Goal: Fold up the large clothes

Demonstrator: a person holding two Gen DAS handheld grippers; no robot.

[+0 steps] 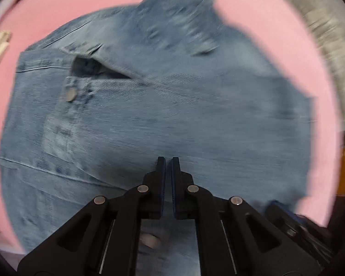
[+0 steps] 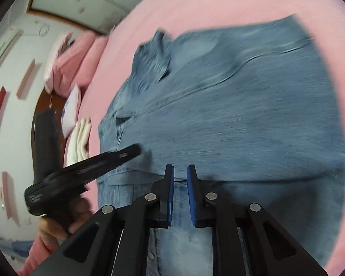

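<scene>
Faded blue denim jacket [image 1: 163, 105] lies spread on pink bedsheet [image 1: 276, 18], ready for folding. Left gripper [image 1: 168, 161] pinched together, empty, above the cloth; right gripper [image 2: 180, 169] slightly parted, empty.

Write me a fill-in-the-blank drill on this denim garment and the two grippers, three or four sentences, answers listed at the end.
1. The denim garment lies spread on a ____ sheet.
2. The left gripper has its jaws ____, with no cloth between them.
3. The right gripper has ____ pads on its fingers.
4. In the right wrist view, the left gripper appears on the ____ side of the picture.

Missing words: pink; shut; blue; left
</scene>
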